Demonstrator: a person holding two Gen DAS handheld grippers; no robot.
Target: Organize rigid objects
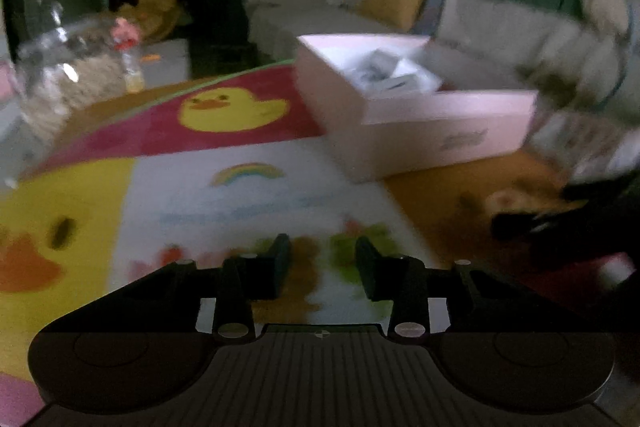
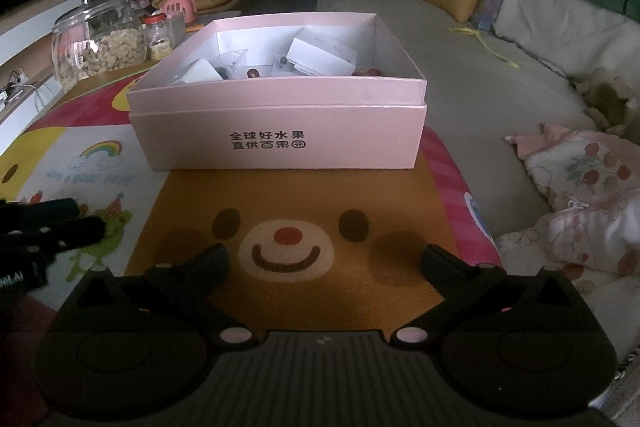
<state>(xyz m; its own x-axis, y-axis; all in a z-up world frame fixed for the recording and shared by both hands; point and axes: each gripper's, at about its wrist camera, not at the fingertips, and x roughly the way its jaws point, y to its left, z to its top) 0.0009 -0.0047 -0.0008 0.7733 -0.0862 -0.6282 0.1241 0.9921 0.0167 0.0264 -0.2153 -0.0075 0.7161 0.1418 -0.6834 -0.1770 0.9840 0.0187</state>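
Observation:
A pink cardboard box stands open on a cartoon play mat. Inside lie several small white boxes and other small items. My right gripper is open and empty, low over the mat's bear face, a short way in front of the box. The box shows blurred in the left wrist view, up and to the right. My left gripper is open and empty over the mat. The left gripper also shows at the left edge of the right wrist view.
A clear jar of nuts and a smaller jar stand at the mat's far left. A grey sofa with cushions, a floral blanket and plush toys lies to the right. A low cabinet edge runs along the left.

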